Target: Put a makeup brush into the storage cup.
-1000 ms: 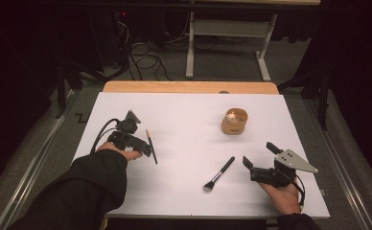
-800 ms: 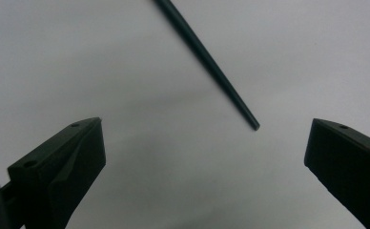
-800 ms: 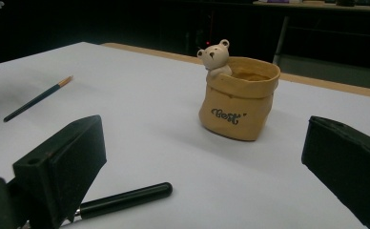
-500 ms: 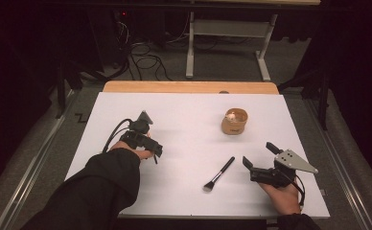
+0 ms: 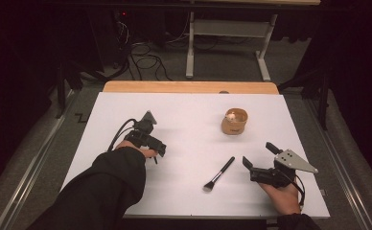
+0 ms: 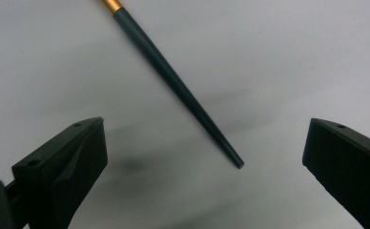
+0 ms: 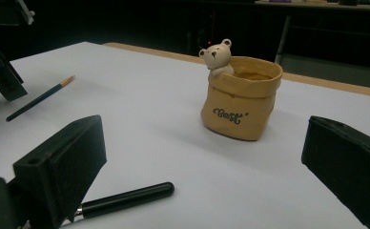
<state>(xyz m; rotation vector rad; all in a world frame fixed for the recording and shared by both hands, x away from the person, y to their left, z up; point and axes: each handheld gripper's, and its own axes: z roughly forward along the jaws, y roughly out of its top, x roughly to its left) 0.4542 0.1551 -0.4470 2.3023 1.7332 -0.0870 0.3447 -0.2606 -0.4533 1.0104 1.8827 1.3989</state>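
One thin dark pencil (image 6: 178, 88) with a gold band lies flat on the white worktop (image 5: 193, 120), on its left half. We hold the left gripper (image 5: 156, 152) right over it, jaws spread wide on either side of the pointed end and not touching it. Further right a makeup brush (image 5: 219, 174) lies on the sheet, its black handle just in front of the right gripper (image 5: 260, 161), whose jaws also stand wide apart around nothing. Beyond the brush stands a tan sack-shaped pot (image 7: 241, 98) with a small bear on its rim, upright.
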